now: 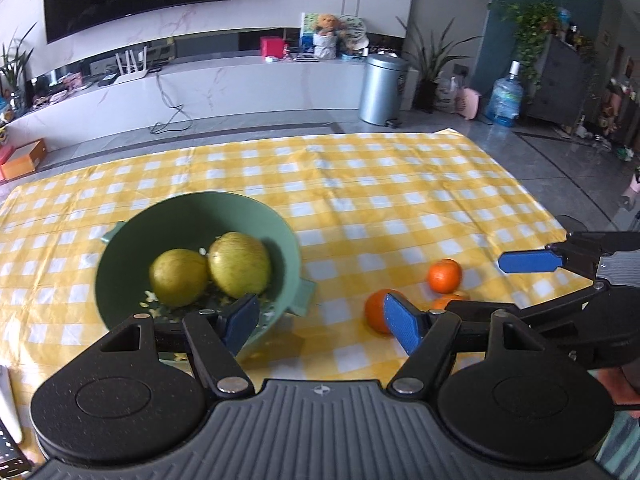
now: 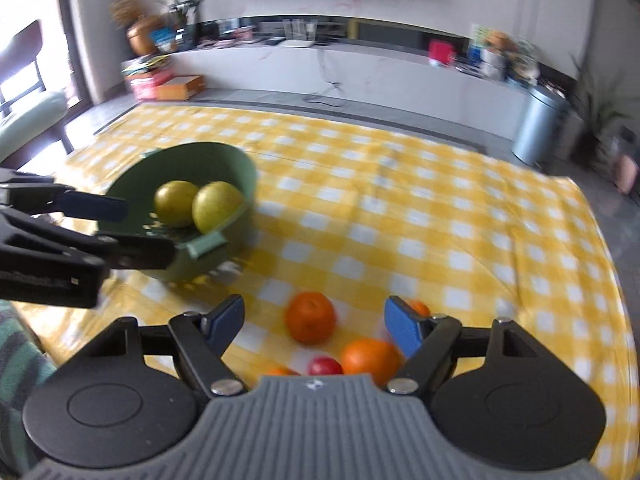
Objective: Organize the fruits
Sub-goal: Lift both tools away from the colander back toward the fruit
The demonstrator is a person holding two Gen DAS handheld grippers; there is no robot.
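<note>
A green bowl (image 1: 120, 252) holds two yellow-green fruits (image 1: 240, 264) on the yellow checked cloth; it also shows in the right wrist view (image 2: 224, 160). My left gripper (image 1: 320, 320) is open and empty, its left pad at the bowl's near rim. Several oranges (image 1: 444, 276) lie on the cloth to the right of the bowl. My right gripper (image 2: 314, 322) is open and empty just above an orange (image 2: 310, 318), with another orange (image 2: 370, 358) and a small red fruit (image 2: 324, 366) near it. The right gripper also shows in the left wrist view (image 1: 532, 280).
The checked cloth (image 1: 360, 184) covers the table, whose far edge meets a grey floor. A TV cabinet, a metal bin (image 1: 382, 88) and plants stand beyond. A chair (image 2: 24, 80) stands off the table's left side.
</note>
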